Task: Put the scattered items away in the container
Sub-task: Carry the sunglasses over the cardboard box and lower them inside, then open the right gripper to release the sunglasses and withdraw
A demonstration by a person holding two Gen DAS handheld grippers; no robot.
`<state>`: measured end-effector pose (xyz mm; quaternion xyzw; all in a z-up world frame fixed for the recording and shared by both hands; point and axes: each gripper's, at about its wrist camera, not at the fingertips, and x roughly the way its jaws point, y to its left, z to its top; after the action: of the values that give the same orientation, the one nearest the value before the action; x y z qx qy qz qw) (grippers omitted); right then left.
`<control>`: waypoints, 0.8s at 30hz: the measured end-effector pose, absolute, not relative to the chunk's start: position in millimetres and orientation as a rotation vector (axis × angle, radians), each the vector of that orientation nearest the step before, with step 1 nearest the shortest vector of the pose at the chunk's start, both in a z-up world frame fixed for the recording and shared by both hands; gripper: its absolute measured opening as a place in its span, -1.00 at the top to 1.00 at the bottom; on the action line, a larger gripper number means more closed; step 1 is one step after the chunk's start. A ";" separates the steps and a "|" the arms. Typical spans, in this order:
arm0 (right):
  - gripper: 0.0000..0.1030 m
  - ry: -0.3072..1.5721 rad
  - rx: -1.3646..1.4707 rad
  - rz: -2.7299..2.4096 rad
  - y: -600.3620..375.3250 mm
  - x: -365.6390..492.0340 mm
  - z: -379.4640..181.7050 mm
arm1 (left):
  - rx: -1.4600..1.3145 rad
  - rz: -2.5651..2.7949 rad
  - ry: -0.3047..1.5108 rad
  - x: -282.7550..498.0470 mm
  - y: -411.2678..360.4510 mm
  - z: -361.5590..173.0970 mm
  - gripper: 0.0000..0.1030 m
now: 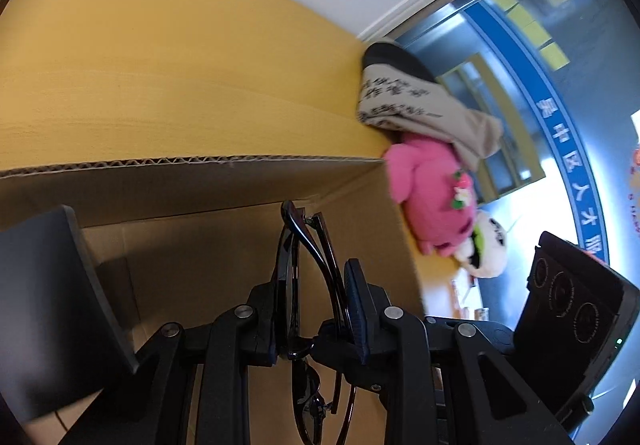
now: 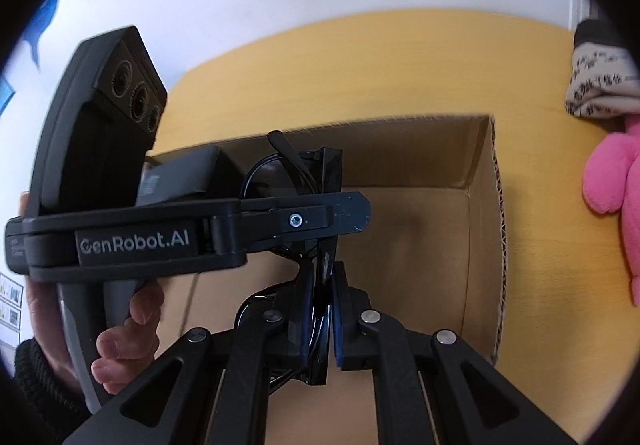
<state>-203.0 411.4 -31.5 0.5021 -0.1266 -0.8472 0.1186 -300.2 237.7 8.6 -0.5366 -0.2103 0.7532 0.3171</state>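
Observation:
My left gripper (image 1: 316, 309) is shut on a pair of black folded glasses (image 1: 304, 245) and holds them over the open cardboard box (image 1: 200, 161). My right gripper (image 2: 322, 309) is also shut on the glasses (image 2: 280, 161), gripping the other end. The left gripper (image 2: 344, 217) crosses in front of it in the right wrist view. A dark flat object (image 1: 52, 285) lies inside the box at its left; it also shows in the right wrist view (image 2: 180, 177). A pink plush toy (image 1: 432, 189) and a printed cloth bundle (image 1: 416, 101) lie on the yellow table (image 1: 160, 65) right of the box.
A white and green plush (image 1: 486, 249) lies beside the pink one. The box's right wall (image 2: 496, 237) stands between the grippers and the toys (image 2: 612, 181). A white wall runs behind the table. The right gripper's body (image 1: 576, 309) shows at the right.

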 end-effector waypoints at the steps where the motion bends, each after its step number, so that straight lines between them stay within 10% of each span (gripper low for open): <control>1: 0.86 -0.368 1.487 -2.479 411.9 -205.9 -35.9 | -1.428 1.983 -0.550 -303.0 239.9 3.3 0.45; 11: 0.86 -0.354 1.597 -2.495 409.9 -217.2 -60.7 | -1.509 2.080 -0.429 -312.4 245.2 -15.8 0.36; 17: 0.85 -0.367 1.586 -2.498 412.2 -211.1 -60.4 | -1.475 2.105 -0.513 -311.0 231.4 -10.1 -0.19; 24: 0.04 -0.389 1.483 -2.526 414.7 -184.3 -39.2 | -1.363 2.214 -0.395 -289.8 227.5 31.1 -0.42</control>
<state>-184.3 414.7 -39.2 0.4997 -0.1311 -0.8511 0.0933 -289.8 227.5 31.1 -0.5013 -0.1452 0.8146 0.2532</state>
